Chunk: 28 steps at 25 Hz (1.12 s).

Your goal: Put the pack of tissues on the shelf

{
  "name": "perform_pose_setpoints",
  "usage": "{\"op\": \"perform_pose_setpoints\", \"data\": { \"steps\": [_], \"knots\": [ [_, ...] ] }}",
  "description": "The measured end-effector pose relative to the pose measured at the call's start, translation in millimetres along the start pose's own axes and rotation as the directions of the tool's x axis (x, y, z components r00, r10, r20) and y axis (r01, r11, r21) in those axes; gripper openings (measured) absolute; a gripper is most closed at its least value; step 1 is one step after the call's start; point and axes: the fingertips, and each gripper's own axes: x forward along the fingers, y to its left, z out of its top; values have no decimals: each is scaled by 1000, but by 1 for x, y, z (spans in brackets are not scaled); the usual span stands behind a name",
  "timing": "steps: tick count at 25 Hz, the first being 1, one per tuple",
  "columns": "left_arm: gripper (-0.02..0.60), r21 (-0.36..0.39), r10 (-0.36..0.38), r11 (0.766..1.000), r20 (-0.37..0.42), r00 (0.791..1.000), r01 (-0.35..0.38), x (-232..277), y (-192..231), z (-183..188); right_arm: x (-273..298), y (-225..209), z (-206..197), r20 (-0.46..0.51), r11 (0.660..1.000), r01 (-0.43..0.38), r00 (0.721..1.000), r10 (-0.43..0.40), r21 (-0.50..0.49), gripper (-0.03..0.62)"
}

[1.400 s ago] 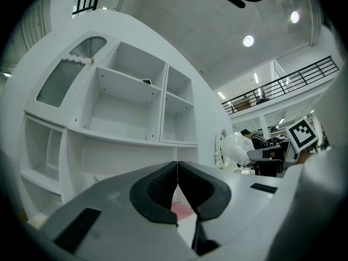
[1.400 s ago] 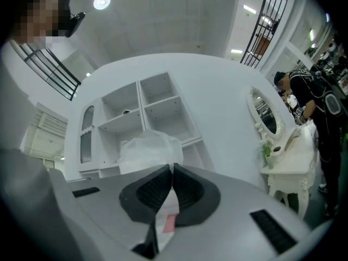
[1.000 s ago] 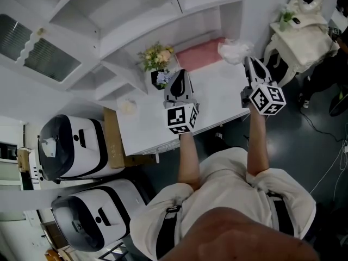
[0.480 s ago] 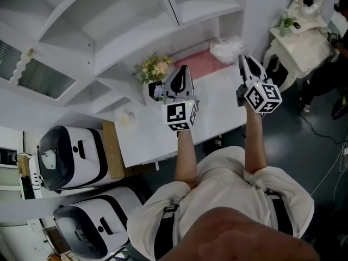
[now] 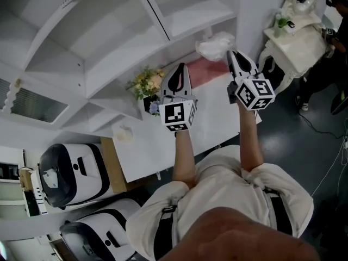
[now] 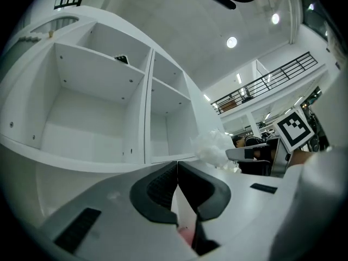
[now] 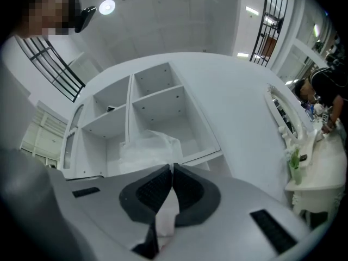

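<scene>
Right gripper [image 5: 232, 58] clamped on tissue pack [image 5: 216, 43], near shelf [image 5: 193, 19]. Left gripper [image 5: 181, 69] jaws together, empty.

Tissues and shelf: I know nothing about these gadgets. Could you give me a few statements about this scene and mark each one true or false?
1. The right gripper holds the tissues. True.
2. The left gripper has its jaws wide open. False: they are shut, with nothing between them.
3. The tissues already lie on the shelf. False: they hang from the right gripper in front of it.
4. Flowers stand on the table. True.
5. The shelf is packed with books. False: the compartments in view are almost bare.
</scene>
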Motion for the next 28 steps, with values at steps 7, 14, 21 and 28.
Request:
{"op": "perform_pose_setpoints", "data": {
  "steps": [7, 14, 21, 28],
  "knots": [
    [11, -5, -42, 999, 9, 999, 42, 27, -4, -5, 34, 13, 4, 45, 998, -21, 999, 19, 51, 69],
    [11, -23, -21, 1000, 28, 999, 22, 50, 16, 14, 91, 5, 40, 61, 996, -37, 997, 43, -84, 69],
    [11, -46, -31, 998, 48, 998, 33, 59, 21, 20, 171, 11, 68, -133, 949, -172, 981, 140, -266, 71],
    [11, -64, -60, 996, 61, 996, 64, 63, 4, 21, 236, 37, 30, -449, 844, -367, 876, 173, -390, 70]
  ]
}}
